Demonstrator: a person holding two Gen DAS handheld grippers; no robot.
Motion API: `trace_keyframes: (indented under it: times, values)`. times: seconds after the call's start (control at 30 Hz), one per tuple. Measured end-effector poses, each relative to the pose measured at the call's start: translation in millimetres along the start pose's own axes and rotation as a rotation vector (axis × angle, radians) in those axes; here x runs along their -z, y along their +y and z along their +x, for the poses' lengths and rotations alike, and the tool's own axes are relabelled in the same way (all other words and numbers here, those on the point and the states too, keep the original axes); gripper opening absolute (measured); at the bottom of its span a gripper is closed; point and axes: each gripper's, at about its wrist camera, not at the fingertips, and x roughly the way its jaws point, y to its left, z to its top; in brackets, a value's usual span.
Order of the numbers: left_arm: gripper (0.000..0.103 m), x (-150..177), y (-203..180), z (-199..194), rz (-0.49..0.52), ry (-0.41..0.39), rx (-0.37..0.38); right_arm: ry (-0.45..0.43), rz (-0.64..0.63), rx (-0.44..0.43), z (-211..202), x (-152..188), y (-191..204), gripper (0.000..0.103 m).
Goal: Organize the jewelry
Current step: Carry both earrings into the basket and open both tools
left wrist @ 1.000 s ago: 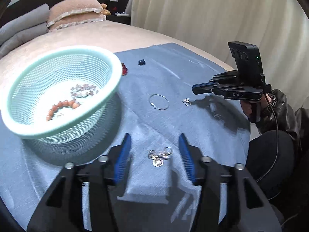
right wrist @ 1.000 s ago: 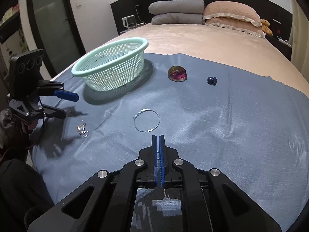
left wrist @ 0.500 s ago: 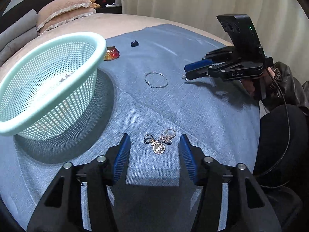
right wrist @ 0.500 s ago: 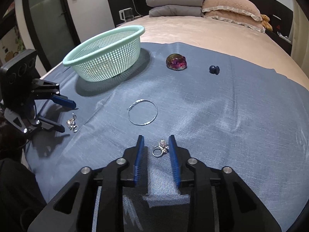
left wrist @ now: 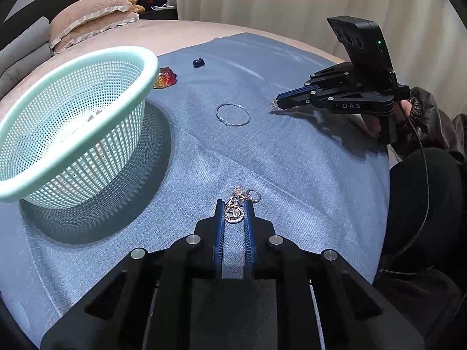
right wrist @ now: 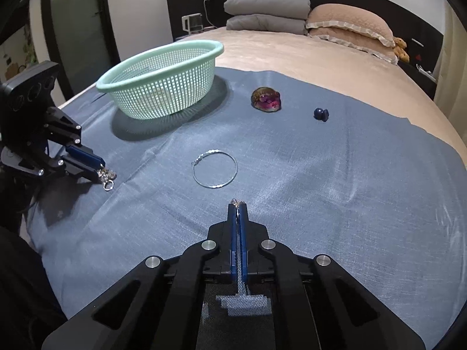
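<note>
My left gripper [left wrist: 234,207] is shut on a silver pendant cluster [left wrist: 234,213] with rings, just above the blue cloth [left wrist: 292,160]; it also shows in the right wrist view [right wrist: 102,175], the cluster [right wrist: 107,176] at its tips. My right gripper [right wrist: 238,208] is shut on a small silver earring [right wrist: 237,203]; in the left wrist view [left wrist: 277,103] the earring [left wrist: 273,103] glints at its tips. A silver bangle [right wrist: 214,168] lies on the cloth between the grippers. The mint basket [left wrist: 73,122] stands to the left, with jewelry inside.
A red-amber glass piece [right wrist: 266,100] and a small dark blue piece [right wrist: 321,113] lie on the far part of the cloth. Pillows [right wrist: 347,26] are at the bed's head. The curtain [left wrist: 292,5] hangs beyond the bed.
Both grippers were open around their pieces half a second ago and have closed on them. The left closed on the pendant cluster, the right on the small earring.
</note>
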Motion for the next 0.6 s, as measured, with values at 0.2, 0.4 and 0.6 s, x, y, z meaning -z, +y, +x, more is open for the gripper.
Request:
trace_keyframes:
  times: [0.2,0.4,0.6]
  values:
    - [0.010,-3,5,-22,-0.009,-0.050,-0.016,-0.047,-0.012,-0.020,-25,-16,3,0.002]
    - [0.010,-13,3,-55,0.014,-0.111,-0.063,-0.134,-0.033,-0.053,-55,-50,16,0.002]
    - [0.010,-35,15,-96,0.020,-0.206,-0.137,-0.209,-0.119,-0.071,-63,-101,41,0.002]
